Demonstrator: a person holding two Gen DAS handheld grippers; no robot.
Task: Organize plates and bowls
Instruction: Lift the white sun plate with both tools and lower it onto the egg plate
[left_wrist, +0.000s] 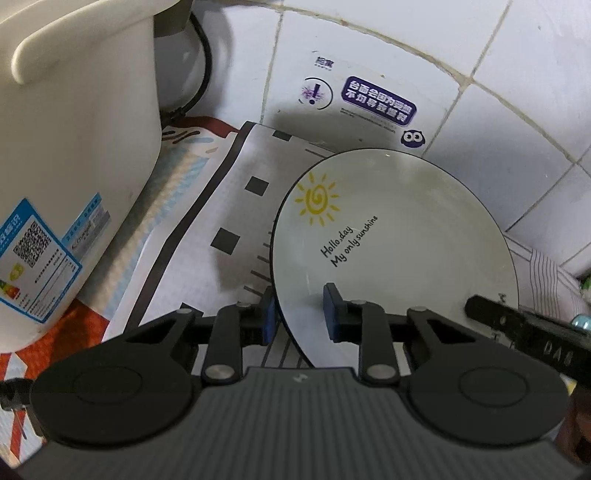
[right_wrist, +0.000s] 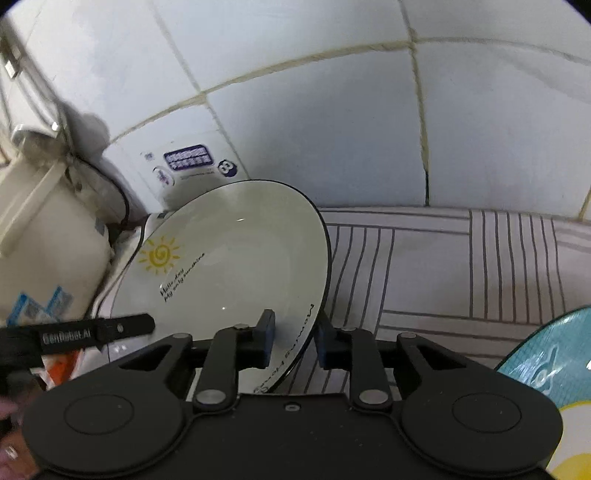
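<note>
One cream appliance (left_wrist: 74, 166) stands at the far left of my tabletop (right_wrist: 461, 266), its black cord (left_wrist: 203, 66) trailing behind it against the tiled wall (left_wrist: 498, 55). Only my left view shows its blue label (left_wrist: 35, 258) with the square code, and the black-squared mat (left_wrist: 236, 206) beside it; my right view shows the striped cloth (right_wrist: 517, 251) stretching away to the right.

One white plate (left_wrist: 399, 236) with a yellow sun and black lettering is the task's thing here. It is tilted, just in front of the wall, and I hold it from both sides. My left claw (left_wrist: 300, 314) is clamped on its near left rim, one blue pad under and one on the face. My right claw (right_wrist: 295, 338) is clamped on the near right rim, where only this view shows lettering on the plate's underside.

A second dish, one teal plate (right_wrist: 546, 354), shows only at the right view's lower right edge. One purple sticker (left_wrist: 376, 99) sits on the wall behind. Each view catches the other claw's finger at its edge.
</note>
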